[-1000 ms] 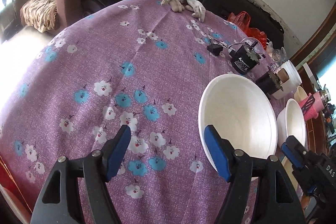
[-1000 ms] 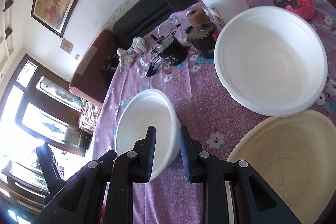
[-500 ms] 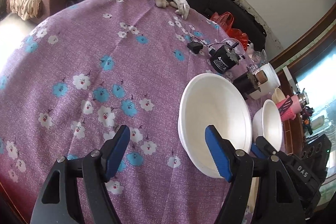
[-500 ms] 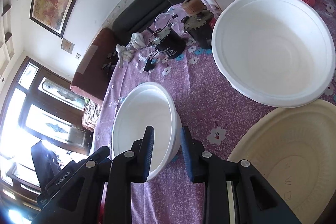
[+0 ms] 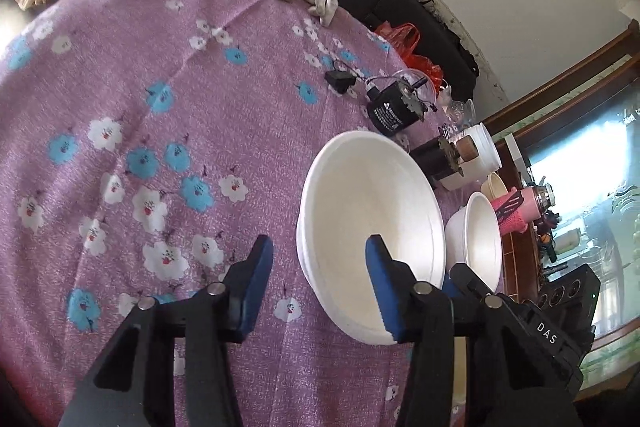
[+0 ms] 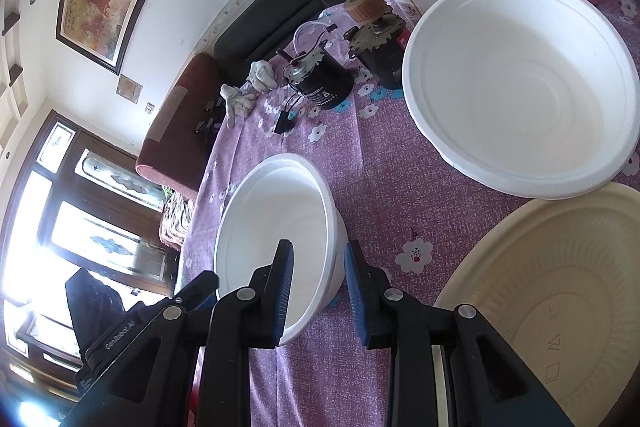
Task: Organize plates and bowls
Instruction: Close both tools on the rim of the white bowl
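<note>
The left gripper (image 5: 316, 267) is closing around the near rim of the small white bowl (image 5: 370, 215), one finger inside and one outside. The right gripper (image 6: 318, 281) is sitting part open over the other rim, not squeezing. Farther back, the big white bowl (image 6: 520, 83) and the cream plate (image 6: 560, 287) are lying on the purple flowered tablecloth (image 5: 160, 107).

left gripper (image 5: 318, 261) | jaws closing, narrower than before | straddling white bowl (image 5: 370, 223) rim

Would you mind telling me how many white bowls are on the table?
2: a near bowl whose rim sits between both grippers' jaws, and a far bowl beside the cream plate. Others may be hidden.
</note>
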`<state>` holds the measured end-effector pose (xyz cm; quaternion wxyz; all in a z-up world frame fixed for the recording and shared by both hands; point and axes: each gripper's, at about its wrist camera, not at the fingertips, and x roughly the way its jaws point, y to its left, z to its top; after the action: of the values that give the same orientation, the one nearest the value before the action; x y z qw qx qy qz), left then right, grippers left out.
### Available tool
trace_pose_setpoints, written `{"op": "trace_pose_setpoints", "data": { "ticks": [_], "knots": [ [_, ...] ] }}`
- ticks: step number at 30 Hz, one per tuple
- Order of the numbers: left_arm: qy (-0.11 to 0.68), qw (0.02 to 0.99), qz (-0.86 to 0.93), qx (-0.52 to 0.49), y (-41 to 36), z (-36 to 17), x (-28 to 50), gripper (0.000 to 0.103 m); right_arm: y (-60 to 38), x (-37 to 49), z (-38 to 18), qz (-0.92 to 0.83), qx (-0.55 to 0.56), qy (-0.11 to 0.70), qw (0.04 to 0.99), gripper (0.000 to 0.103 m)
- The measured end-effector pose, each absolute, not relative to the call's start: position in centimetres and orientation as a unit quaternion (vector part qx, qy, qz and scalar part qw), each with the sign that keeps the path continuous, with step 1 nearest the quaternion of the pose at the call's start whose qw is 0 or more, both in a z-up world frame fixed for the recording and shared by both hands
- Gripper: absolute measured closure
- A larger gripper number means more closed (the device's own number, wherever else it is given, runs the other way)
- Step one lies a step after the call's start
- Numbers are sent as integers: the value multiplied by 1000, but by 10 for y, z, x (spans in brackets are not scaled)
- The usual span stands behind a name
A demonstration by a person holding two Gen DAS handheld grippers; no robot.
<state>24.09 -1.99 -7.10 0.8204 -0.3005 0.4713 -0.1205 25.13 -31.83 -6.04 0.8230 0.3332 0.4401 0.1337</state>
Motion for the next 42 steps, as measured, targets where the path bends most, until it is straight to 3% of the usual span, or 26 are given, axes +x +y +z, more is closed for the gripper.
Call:
{"op": "trace_pose_setpoints", "data": {
  "ticks": [13, 31, 36, 42],
  "knots": [
    [456, 824, -117, -316, -14, -69, 240, 95, -321, 252, -67, 139, 362, 440, 810, 69],
    [452, 832, -115, -301, -19, -68, 238, 96, -319, 254, -71, 137, 369, 435, 809, 70],
    [454, 831, -115, -302, -19, -69, 237, 96, -319, 252, -68, 119, 357, 431, 820, 92],
    [452, 832, -115, -301, -20, -69, 236, 96, -320, 252, -68, 108, 347, 434, 824, 95]
  ]
}}
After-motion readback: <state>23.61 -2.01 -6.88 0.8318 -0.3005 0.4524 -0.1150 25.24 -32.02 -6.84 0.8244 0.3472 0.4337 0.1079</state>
